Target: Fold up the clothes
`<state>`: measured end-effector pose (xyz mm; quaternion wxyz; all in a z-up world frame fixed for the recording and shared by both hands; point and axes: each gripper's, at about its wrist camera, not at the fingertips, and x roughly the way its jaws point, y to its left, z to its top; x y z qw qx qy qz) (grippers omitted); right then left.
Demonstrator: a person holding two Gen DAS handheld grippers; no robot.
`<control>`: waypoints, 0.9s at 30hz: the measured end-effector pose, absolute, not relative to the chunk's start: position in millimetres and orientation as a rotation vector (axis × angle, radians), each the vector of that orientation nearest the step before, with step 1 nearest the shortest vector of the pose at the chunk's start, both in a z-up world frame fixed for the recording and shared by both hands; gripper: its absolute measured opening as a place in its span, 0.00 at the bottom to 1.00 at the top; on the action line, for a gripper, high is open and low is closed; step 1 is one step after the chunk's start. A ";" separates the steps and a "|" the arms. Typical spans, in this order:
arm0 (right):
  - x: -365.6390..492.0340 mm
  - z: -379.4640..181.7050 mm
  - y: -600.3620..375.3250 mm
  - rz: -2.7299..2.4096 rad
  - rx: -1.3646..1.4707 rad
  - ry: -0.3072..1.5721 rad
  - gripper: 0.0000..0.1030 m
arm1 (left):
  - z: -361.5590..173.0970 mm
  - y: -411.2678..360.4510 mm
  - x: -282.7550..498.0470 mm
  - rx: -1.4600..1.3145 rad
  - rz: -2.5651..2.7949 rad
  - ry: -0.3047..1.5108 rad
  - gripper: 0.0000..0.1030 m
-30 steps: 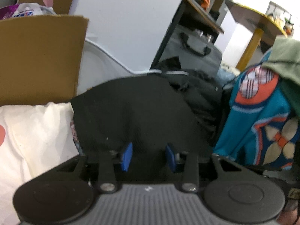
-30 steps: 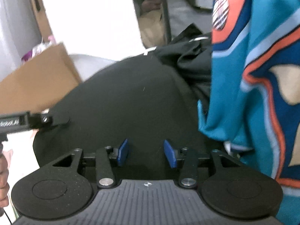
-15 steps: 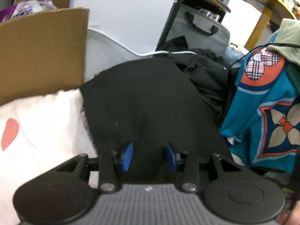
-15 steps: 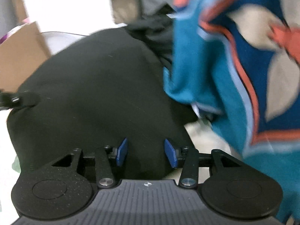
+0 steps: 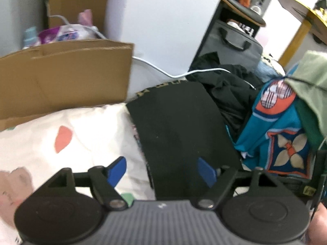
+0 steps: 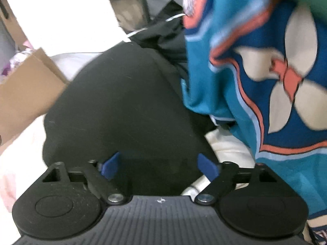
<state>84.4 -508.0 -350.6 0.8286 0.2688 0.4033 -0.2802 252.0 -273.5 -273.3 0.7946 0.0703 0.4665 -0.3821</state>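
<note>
Below both cameras, a folded black garment [image 5: 184,134] lies flat on a white patterned sheet [image 5: 81,134]. Left hand-held gripper [image 5: 161,170] and right hand-held gripper [image 6: 158,164] hover over its near edge, jaws spreading, pads clear of cloth. At 3 o'clock hangs a teal patterned garment [image 6: 265,77]; at 10 o'clock, a cardboard box [image 5: 61,77].

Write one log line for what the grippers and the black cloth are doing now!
left gripper: opening, empty | right gripper: opening, empty | black cloth: folded on bed
</note>
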 end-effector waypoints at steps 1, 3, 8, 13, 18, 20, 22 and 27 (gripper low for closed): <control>85.0 -341.0 -505.8 -0.579 0.577 0.865 0.90 | -265.1 -270.7 251.3 0.155 -0.809 1.009 0.86; 86.5 -322.3 -500.2 -0.552 0.590 0.881 0.95 | -247.1 -263.0 249.2 0.178 -0.796 1.035 0.92; 82.2 -276.1 -496.2 -0.552 0.643 0.873 0.99 | -210.9 -244.1 247.9 0.234 -0.751 1.126 0.95; 73.7 -230.3 -498.2 -0.545 0.658 0.875 0.99 | -177.4 -224.7 244.0 0.216 -0.702 1.099 0.96; 60.4 -198.5 -499.4 -0.519 0.687 0.857 0.99 | -142.2 -213.4 235.5 0.225 -0.653 1.075 0.99; 57.9 -187.0 -496.8 -0.513 0.688 0.851 0.99 | -127.1 -206.8 231.0 0.226 -0.630 1.071 0.99; 57.3 -174.6 -494.5 -0.501 0.695 0.851 0.99 | -111.7 -200.3 225.3 0.227 -0.612 1.057 0.99; 61.1 -144.2 -488.0 -0.462 0.693 0.875 0.99 | -75.7 -177.7 211.7 0.226 -0.551 1.035 0.99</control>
